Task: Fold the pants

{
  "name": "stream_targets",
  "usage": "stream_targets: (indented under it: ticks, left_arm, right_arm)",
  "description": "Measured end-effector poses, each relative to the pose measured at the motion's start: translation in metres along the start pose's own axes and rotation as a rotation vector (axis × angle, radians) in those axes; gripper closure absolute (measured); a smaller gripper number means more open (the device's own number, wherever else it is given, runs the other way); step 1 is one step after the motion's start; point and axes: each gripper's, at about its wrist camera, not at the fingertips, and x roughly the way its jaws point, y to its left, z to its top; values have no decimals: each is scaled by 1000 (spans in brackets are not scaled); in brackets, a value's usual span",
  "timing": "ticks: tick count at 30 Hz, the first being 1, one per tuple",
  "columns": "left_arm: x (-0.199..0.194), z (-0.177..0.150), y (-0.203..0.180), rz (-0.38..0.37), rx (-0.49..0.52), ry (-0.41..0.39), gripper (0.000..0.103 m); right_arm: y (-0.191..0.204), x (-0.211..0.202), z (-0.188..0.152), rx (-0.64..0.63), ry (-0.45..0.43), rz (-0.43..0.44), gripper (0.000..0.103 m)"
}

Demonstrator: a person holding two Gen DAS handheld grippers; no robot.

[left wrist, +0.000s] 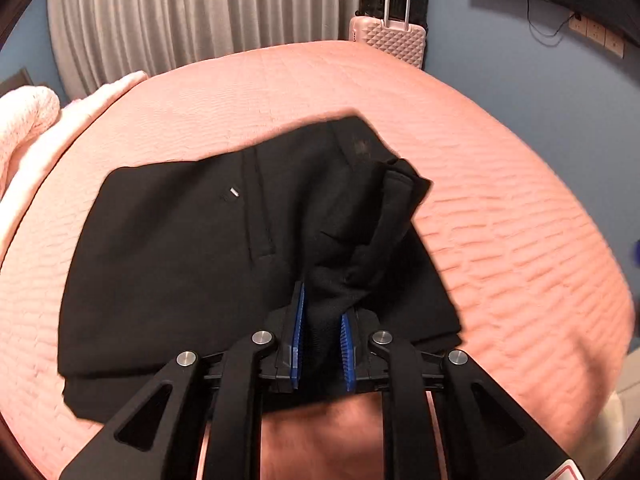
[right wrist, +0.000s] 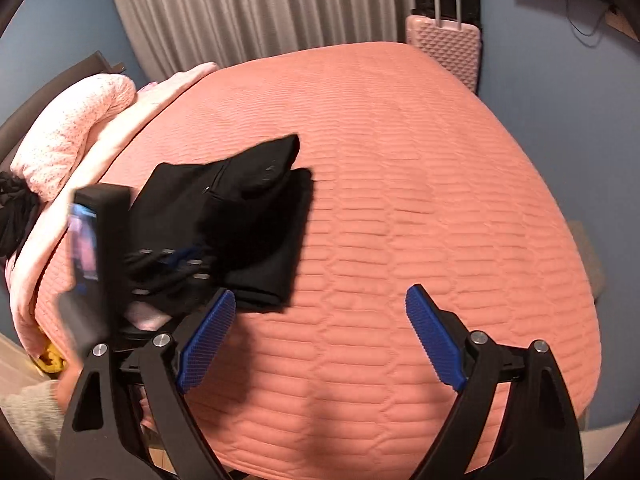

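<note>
- The black pants (left wrist: 180,248) lie folded into a compact stack on the pink bedspread (left wrist: 500,220), toward its near left side; one loose end rises from the stack.
- Our left gripper (left wrist: 322,320) pinches that bunched loose end between its blue pads (left wrist: 298,320).
- Our right gripper (right wrist: 320,336) stands spread wide over bare bedspread, holding nothing, with the pants just to its left.
- We judge a late fold in hand: the held end is being carried over the stack.
- Next we would lay the end flat and square, then let go; the blur suggests quick movement.
- A pink suitcase (left wrist: 386,42) stands beyond the bed.
</note>
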Motion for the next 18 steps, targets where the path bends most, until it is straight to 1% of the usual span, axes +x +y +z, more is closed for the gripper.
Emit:
stream_targets:
  ticks: [2,3,4,5,6,7,8,10,11,12,13,14,15,16,17,18]
  left_arm:
    - [-15,-3,7,-47,-22,-17,87]
    - [-22,-6,11,-62,-21,-32,83]
    - [-27,-8,17,-65,-24,-45,75]
    - [-28,-11,20,-64,-36,-45,53]
    - [-24,-11,21,-73,-46,-24,47]
    - [-21,-11,22,-82,-54,2,47]
    - [-34,-11,10,-81,-55,-4,48]
    - [-53,-13,12,-75,-56,-48,47]
    - [-61,-17,16,-64,-50,-64,47]
    - [-66,-21,22,-38,-45,-64,47]
    - [-71,-23,27,-4,-39,-55,47]
    - [-73,-24,37,35,-37,-42,47]
    - [-74,-23,46,68,-43,-34,47]
    - [-76,-23,57,104,-53,-25,47]
    - [-77,-22,72,141,-71,-21,47]
    - [-84,-27,82,159,-84,-21,47]
  right_arm:
    - [-7,9,6,42,7,38,17]
    - [-8,17,12,67,14,93,17]
    - [-8,25,19,80,29,127,18]
    - [-7,34,22,87,46,154,18]
    - [-5,47,26,102,72,180,18]
    - [-5,54,29,115,81,189,18]
    - [-3,62,33,134,88,206,18]
    - [2,75,38,157,91,226,19]
    - [3,83,40,172,104,221,20]
    - [6,90,42,170,124,229,23]
    - [10,97,44,153,143,241,32]
    - [18,106,47,131,153,233,37]
    - [21,111,48,128,156,228,39]
    - [28,117,50,119,164,233,52]
    - [34,124,52,98,173,224,58]
    - [40,131,52,75,178,198,58]
